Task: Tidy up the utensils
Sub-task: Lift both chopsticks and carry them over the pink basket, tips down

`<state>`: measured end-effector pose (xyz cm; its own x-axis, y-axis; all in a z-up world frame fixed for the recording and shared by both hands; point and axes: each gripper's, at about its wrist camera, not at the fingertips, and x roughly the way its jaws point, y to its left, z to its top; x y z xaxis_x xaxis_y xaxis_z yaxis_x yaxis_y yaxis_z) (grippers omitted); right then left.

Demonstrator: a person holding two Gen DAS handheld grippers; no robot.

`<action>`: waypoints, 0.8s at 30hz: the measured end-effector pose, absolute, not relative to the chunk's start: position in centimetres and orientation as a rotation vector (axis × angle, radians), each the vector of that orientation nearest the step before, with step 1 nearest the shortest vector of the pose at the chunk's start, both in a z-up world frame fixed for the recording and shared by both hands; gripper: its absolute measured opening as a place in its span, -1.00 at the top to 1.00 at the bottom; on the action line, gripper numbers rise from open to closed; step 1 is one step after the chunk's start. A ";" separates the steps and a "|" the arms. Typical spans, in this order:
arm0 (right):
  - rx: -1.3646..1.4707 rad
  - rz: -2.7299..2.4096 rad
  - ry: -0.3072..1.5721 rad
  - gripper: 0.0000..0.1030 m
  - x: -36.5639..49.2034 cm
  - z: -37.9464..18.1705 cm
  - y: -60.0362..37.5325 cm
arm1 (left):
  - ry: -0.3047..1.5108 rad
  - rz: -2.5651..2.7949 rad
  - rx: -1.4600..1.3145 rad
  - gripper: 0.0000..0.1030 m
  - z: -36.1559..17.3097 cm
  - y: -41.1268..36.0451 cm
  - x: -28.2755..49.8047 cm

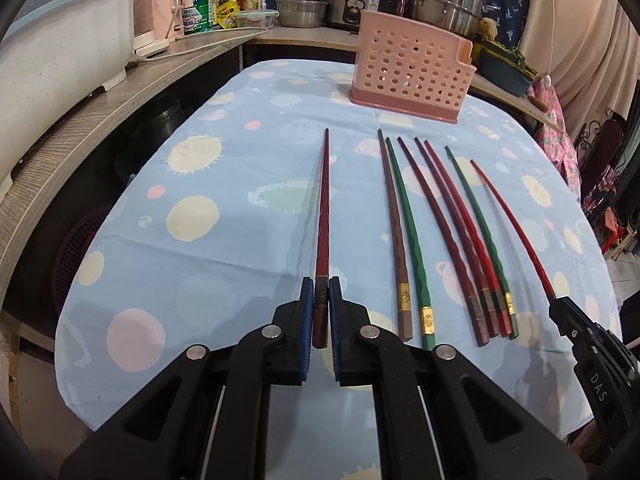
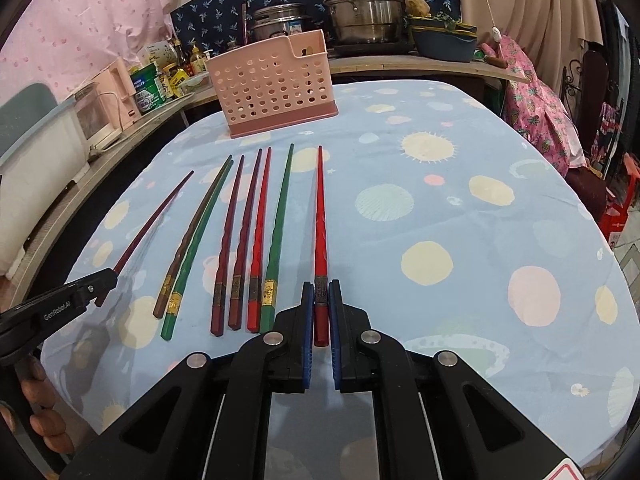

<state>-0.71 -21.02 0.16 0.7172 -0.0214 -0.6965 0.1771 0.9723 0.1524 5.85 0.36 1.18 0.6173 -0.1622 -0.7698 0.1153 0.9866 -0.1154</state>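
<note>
A: What is the left gripper (image 1: 320,292) holding?

B: Its blue ribbed pads are pinching a dark red chopstick (image 1: 323,216) at the banded butt end. The stick is slim, faceted and tapering, pointing toward the table's far edge.

A: And the right gripper (image 2: 321,294)?

B: It is clamping a bright red chopstick (image 2: 320,216) the same way.

A: What is lying between them?

B: Six glossy chopsticks (image 1: 444,232), maroon, brown, red and green, with gold or dark bands, are lying side by side on the soft blue tablecloth (image 1: 208,264) with pastel spots.

A: Anything toward the far edge?

B: A pink plastic holder (image 1: 408,68) with round holes is standing there, upright. Steel pots (image 2: 360,4) are crowding the wooden counter behind it. Nothing is blocking the way to the holder.
</note>
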 end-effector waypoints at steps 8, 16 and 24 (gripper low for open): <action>0.238 -0.104 0.725 0.86 -0.8 2.0 -21.7 | 0.850 -0.167 -0.074 0.86 3.6 0.9 5.7; 0.248 -0.090 0.673 0.86 -0.2 4.3 -22.1 | 0.808 -0.182 -0.072 0.86 6.0 0.5 6.3; 0.251 -0.085 0.599 0.86 1.3 7.4 -22.7 | 0.738 -0.191 -0.074 0.86 9.5 0.0 8.2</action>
<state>1.26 -22.67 7.36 0.8234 -0.0068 -0.5675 0.1518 0.9662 0.2086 8.16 0.04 9.54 0.7233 -0.1986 -0.6613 0.1463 0.9801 -0.1343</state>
